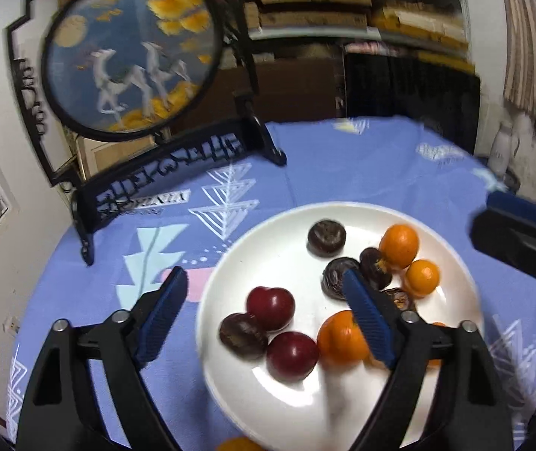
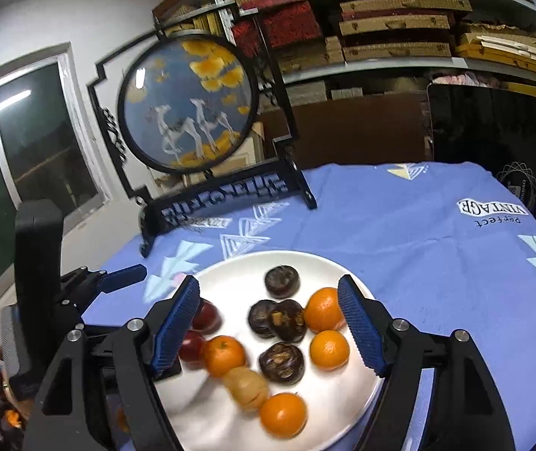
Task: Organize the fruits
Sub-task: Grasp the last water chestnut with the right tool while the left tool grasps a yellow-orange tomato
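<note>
Fruits [image 2: 322, 310] lie blurred on the white plate [image 2: 230, 274] on the bench, some masked by the left gripper [image 1: 264, 297] and right gripper [image 2: 268, 306], both hovering with jaws released, empty.

Plate crowded, cloth open to the right.
Fruit packs the plate [image 2: 358, 406]; the framed screen [image 2: 189, 105] blocks the back-left; the blue tablecloth [image 2: 437, 248] lies bare.

Take the plate [image 2: 230, 274] as your landmark — it sits on the desk [image 2: 418, 244], with oranges [image 2: 322, 310], plums [image 1: 271, 308] and chestnuts [image 2: 282, 282] on it. Behind it, to the left — the round screen [image 2: 189, 103] stands on the desk.
</note>
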The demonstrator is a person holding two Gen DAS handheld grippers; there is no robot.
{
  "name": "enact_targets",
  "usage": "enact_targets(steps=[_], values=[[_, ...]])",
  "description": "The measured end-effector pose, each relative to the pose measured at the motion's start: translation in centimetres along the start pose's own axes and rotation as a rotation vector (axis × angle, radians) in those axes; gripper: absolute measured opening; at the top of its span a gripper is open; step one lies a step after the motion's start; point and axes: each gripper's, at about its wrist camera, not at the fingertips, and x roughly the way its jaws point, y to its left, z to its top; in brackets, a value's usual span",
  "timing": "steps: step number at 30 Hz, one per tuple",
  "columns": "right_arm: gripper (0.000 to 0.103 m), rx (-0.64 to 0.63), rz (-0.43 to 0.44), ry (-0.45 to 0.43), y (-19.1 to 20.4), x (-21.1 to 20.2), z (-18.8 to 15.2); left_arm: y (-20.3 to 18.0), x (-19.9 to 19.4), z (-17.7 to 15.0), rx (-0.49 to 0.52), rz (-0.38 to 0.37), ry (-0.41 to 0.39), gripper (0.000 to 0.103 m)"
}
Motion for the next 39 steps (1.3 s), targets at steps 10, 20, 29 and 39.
enact_targets(steps=[10,20,29,39], values=[[0.088,-0.152,0.013,0.291,3.1,-3.4,-9.4,5.2,-6.5,-9.0,0.014,-0.005,0.067,0.093],[0.05,-0.26,0.027,0.464,7.1,1.7,-13.1,3.6,-7.2,-14.0,0.128,-0.072,0.161,0.093],[0.042,-0.24,0.014,0.415,5.9,-1.3,-12.3,1.2,-4.5,-12.9,0.073,-0.112,0.218,0.065],[0.042,-0.205,0.034,0.414,5.0,-2.3,-13.1,0.7,-3.2,-12.4,-0.017,-0.129,0.272,0.036]])
